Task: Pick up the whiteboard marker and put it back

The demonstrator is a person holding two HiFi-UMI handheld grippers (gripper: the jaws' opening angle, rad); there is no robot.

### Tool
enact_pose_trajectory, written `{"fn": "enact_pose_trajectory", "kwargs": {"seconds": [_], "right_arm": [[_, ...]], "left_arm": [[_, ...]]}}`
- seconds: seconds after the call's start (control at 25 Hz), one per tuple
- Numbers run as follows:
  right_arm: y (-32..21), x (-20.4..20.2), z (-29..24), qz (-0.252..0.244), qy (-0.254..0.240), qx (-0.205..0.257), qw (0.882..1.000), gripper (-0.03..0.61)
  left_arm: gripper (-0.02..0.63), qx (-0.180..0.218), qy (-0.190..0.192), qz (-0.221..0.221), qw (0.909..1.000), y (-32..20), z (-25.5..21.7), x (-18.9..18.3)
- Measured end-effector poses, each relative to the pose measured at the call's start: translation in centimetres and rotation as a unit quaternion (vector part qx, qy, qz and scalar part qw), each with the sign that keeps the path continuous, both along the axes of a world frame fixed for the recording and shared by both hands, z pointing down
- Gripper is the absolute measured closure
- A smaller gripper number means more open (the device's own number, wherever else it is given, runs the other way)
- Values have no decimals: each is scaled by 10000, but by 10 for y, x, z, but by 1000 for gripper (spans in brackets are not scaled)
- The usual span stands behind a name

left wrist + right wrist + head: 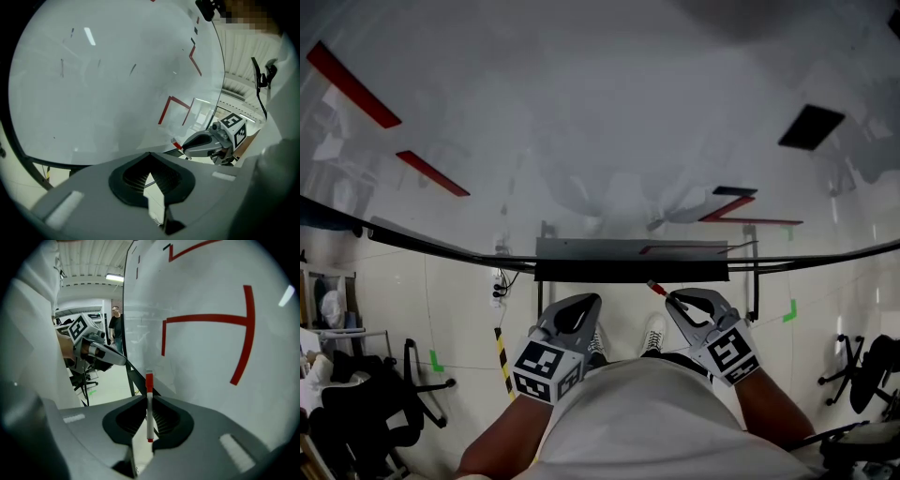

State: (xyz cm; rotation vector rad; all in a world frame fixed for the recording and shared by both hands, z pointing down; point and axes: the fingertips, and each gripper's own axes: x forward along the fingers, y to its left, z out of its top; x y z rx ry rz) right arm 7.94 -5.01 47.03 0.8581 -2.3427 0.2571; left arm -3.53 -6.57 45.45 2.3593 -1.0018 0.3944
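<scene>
Right gripper (149, 398): jaws pinched on red-capped whiteboard marker (149, 411). Left gripper (150, 158): jaws together, empty. Risk: narrow grip lets marker pivot, missing the tray (628, 248).

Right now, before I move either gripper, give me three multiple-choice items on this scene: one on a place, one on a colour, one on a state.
1. Where is the whiteboard marker?
A) on the board's tray
B) between the jaws of the right gripper
C) on the floor

2. What colour is the marker's cap?
A) black
B) green
C) red

3. How is the left gripper?
A) shut and empty
B) shut on the marker
C) wide open

Answers:
1 B: the right gripper view shows the jaws clamped on its white barrel.
2 C: the cap sticking out past the jaws is red.
3 A: its jaws meet at the tips with nothing between them.
</scene>
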Motion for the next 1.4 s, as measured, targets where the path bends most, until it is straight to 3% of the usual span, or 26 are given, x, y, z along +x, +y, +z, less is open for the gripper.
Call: {"fn": "enact_pose_trajectory", "kwargs": {"seconds": [0.4, 0.8, 1.04, 1.4], "right_arm": [[-17, -10, 35, -444, 924, 129, 9946, 537], [-32, -19, 59, -1038, 2093, 633, 9703, 537], [-39, -26, 77, -1160, 2418, 747, 9605, 537], [-48, -27, 74, -1063, 2556, 911, 9566, 535]], "left_arm": [[597, -121, 61, -52, 9999, 5, 7, -4], [597, -164, 48, -208, 9996, 6, 11, -16], [597, -160, 63, -264, 9995, 5, 11, -20], [597, -175, 40, -271, 9995, 7, 13, -24]]}}
